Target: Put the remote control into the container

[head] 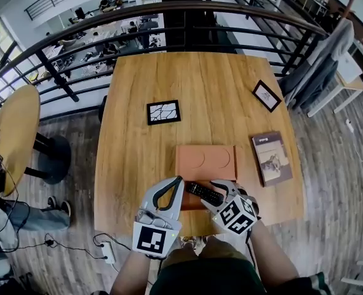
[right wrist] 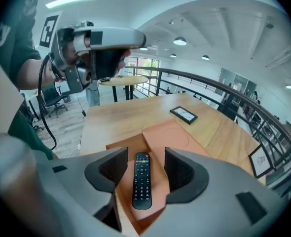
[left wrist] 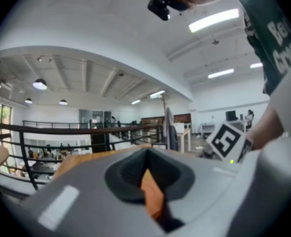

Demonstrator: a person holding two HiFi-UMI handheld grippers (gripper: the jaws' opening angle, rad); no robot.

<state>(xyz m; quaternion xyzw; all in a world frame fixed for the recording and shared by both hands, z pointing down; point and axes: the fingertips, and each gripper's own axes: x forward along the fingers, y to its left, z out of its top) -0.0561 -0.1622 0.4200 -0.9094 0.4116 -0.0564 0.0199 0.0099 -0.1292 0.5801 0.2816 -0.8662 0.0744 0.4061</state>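
On a wooden table (head: 200, 91), the remote (right wrist: 141, 180) lies flat inside the orange container (right wrist: 175, 135), at the near edge in front of the person. The right gripper (right wrist: 144, 164) has its jaws spread wide on either side of the remote, with a gap showing on both sides. The left gripper (left wrist: 148, 174) has its jaws pinched narrow on a sliver of the container's orange edge.
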